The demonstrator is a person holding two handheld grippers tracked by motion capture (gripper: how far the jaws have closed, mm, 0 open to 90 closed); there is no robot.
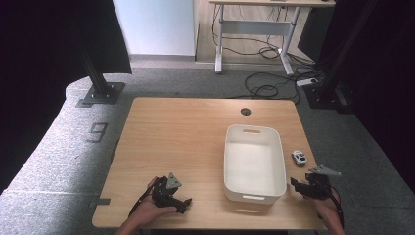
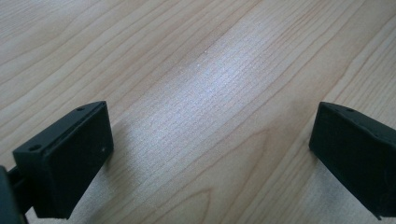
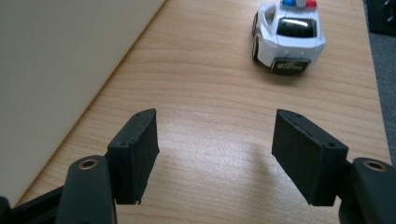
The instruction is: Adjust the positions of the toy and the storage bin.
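A small white toy police car with red and blue roof lights stands upright on its wheels on the wooden bench, near the right edge, just beside the white bin.

lab or office – black curtains, camera stands, floor cables, desk behind.

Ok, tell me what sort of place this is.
Probably a lab or recording studio: a wooden table ringed by black curtains and floor-mounted stands, with loose cables and an office desk behind.
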